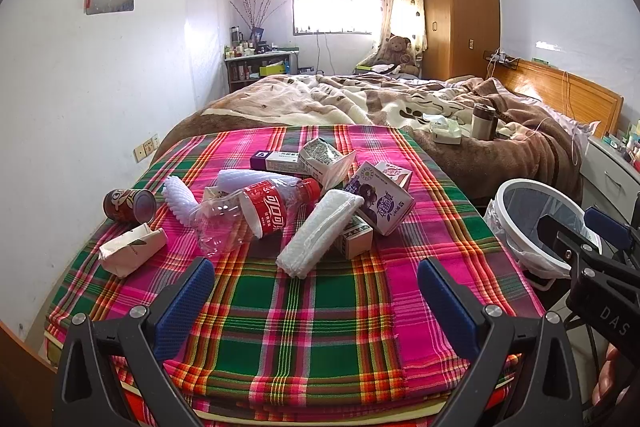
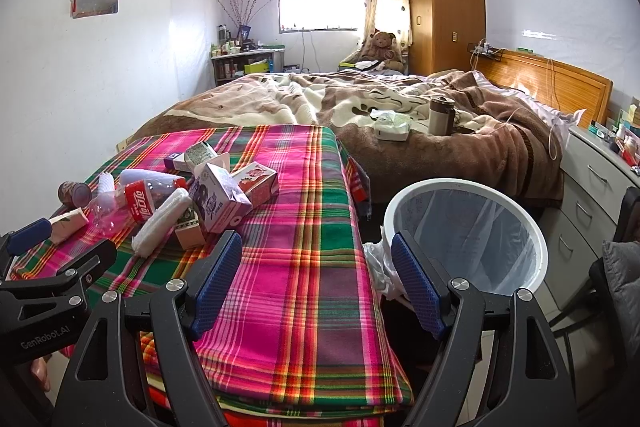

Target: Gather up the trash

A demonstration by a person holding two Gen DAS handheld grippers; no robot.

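Observation:
A pile of trash lies on the plaid-covered table (image 1: 320, 307): a clear cola bottle with a red label (image 1: 256, 215), a folded white cloth (image 1: 320, 235), a purple drink carton (image 1: 380, 203), a brown can (image 1: 130, 205), a white wrapped packet (image 1: 132, 249) and several small boxes. My left gripper (image 1: 316, 291) is open and empty, just short of the pile. My right gripper (image 2: 316, 267) is open and empty, over the table's right edge (image 2: 352, 227). A white bin with a clear liner (image 2: 468, 235) stands right of the table; it also shows in the left wrist view (image 1: 536, 223).
A bed with a brown blanket (image 2: 400, 115) lies behind the table, with a tissue pack (image 2: 392, 125) and a flask (image 2: 440, 115) on it. A white drawer unit (image 2: 592, 187) stands at right, a wooden wardrobe (image 2: 444, 3) at the back.

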